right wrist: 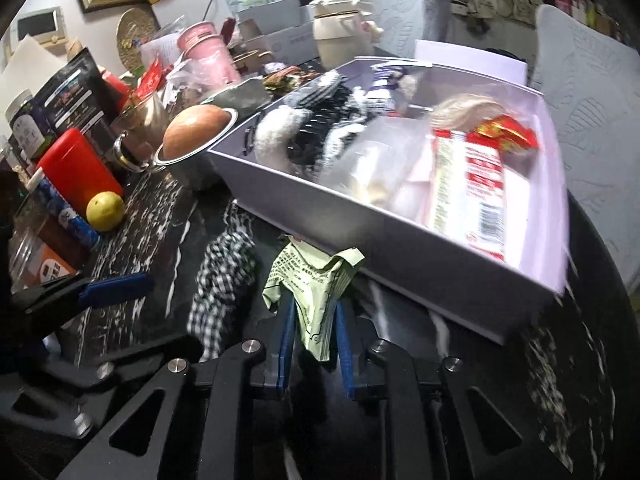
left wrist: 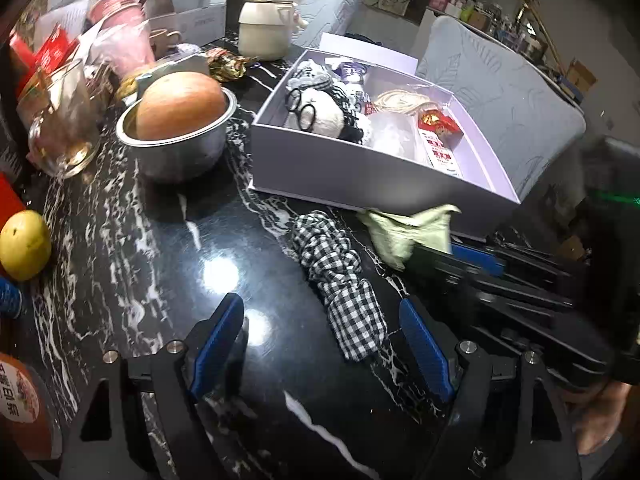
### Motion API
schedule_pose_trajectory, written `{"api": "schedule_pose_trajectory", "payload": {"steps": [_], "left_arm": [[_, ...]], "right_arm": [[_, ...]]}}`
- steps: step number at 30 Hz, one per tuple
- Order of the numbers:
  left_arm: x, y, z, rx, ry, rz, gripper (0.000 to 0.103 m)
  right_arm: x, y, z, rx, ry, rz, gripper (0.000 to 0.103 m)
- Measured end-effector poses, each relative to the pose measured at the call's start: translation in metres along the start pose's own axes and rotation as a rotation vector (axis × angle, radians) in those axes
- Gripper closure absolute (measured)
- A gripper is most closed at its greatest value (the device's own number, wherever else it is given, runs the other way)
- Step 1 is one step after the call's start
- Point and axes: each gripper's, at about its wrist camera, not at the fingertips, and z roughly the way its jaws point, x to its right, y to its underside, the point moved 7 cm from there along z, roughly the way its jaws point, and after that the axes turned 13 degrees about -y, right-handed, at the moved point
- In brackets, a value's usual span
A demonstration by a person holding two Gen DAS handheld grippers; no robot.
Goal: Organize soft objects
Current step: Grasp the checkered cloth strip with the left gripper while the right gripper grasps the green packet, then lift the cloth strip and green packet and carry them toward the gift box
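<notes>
A pale green soft packet is pinched between my right gripper's blue pads, held just in front of the white box; it also shows in the left wrist view. A black-and-white checked cloth lies twisted on the black marble table, also seen in the right wrist view. My left gripper is open and empty, its fingers either side of the cloth's near end. The white box holds a plush doll with glasses, a rope coil and packets.
A steel bowl with an orange pumpkin stands left of the box. A glass jug, a yellow fruit, a cream kettle and clutter fill the table's left and back. Grey chairs stand behind the box.
</notes>
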Motion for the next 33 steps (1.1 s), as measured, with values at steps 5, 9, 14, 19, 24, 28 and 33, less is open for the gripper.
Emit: {"api": "schedule_pose_trajectory", "payload": {"steps": [5,9,14,19,24,28,33], "left_arm": [[0.008,-0.002,0.019,-0.016,-0.045,0.034,0.030],[0.011,-0.007,0.020,0.035,-0.094,0.062,0.065],[0.019,-0.005,0.017,0.023,-0.056,0.059,0.080],[0.034,0.010,0.002,0.035,-0.024,0.090,0.082],[0.044,0.028,-0.021,0.055,0.006,0.114,0.082],[0.051,0.045,-0.037,0.063,0.030,0.136,0.082],[0.059,0.068,-0.048,0.036,0.067,0.159,0.082]], "right_arm": [[0.012,0.019,-0.028,0.020,0.036,0.053,0.084],[0.018,0.035,-0.046,0.025,0.063,0.078,0.084],[0.023,0.047,-0.060,0.034,0.084,0.101,0.084],[0.022,0.058,-0.072,0.048,0.088,0.115,0.084],[0.017,0.072,-0.085,0.054,0.085,0.120,0.084],[0.015,0.087,-0.095,0.048,0.079,0.135,0.083],[0.004,0.113,-0.102,0.012,0.056,0.143,0.081]]}}
